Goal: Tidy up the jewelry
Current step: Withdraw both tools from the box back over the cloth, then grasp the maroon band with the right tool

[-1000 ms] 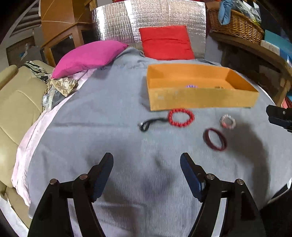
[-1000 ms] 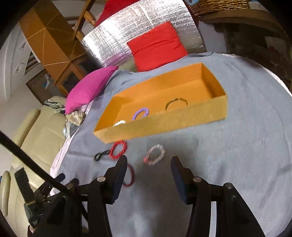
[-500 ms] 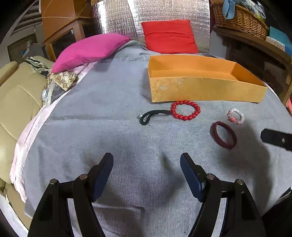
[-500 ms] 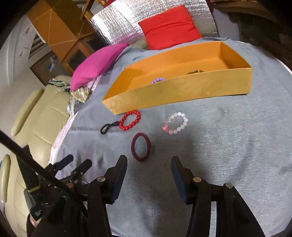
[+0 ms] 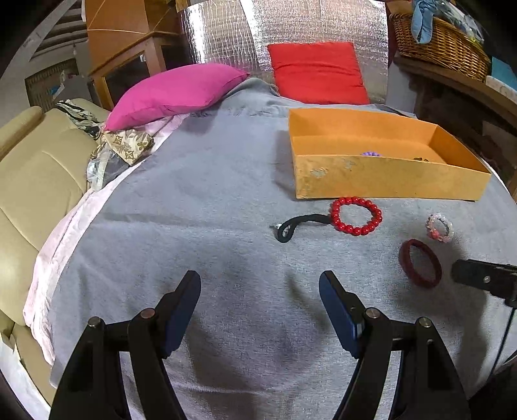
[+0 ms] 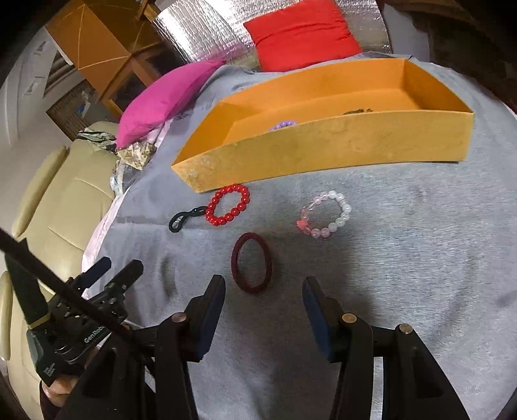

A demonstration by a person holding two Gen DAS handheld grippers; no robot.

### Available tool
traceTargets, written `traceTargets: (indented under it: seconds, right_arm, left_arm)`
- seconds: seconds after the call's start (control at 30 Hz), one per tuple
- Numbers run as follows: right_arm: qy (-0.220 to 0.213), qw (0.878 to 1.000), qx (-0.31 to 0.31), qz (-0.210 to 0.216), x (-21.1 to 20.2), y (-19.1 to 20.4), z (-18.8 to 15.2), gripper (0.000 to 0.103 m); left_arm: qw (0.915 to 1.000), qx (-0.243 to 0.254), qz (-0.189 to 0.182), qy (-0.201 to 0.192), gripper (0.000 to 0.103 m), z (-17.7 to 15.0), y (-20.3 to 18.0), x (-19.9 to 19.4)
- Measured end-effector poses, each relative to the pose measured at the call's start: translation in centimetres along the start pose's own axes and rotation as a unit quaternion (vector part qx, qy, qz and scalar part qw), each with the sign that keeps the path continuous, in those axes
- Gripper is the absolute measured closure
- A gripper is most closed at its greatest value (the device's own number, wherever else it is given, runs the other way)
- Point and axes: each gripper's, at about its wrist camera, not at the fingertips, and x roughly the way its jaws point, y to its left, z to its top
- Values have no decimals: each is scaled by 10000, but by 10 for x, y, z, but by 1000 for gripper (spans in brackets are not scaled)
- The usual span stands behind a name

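A wide bed or couch surface covered with a grey blanket (image 5: 200, 200) fills both views. On it, toward the far right, sits a long, shallow orange box (image 5: 384, 181) with an open top. Inside the box, only partly visible over its near wall, lie a small purple bead bracelet (image 6: 284, 124) near the middle and a thin dark bracelet (image 6: 357, 111) further toward the right end; the rest of the box floor is hidden from these angles. Four pieces of jewelry lie loose on the blanket just in front of the box: a red bead bracelet (image 6: 227, 209) close to the box's near wall, a black cord loop (image 6: 184, 219) touching its left side, a pink and clear bead bracelet (image 6: 324, 215) to the right, and a dark red band (image 6: 252, 266) nearest the viewer. The right gripper (image 6: 263, 295) hovers over the blanket with its jaws partly apart and empty, the dark red band lying just ahead of its fingertips. The left gripper (image 5: 260, 289) is spread wide, empty, above bare blanket, well apart from the jewelry. Behind the box rest a pink pillow (image 5: 174, 92) and a red pillow (image 5: 316, 72) against a silver foil sheet (image 5: 290, 22).
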Motion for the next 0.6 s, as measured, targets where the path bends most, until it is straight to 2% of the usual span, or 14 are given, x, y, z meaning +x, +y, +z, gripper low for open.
traceTargets:
  seconds: [0.3,0.6]
  right_arm:
    - [266,9991,-275,-181,31,18,-2,49]
    - [61,9967,-700,-407,48,33,-3,49]
  left_arm:
    - [10000,39,-33,-28,27,-1,3,-1]
    - [10000,46,9,-23,27,-3,5,-2]
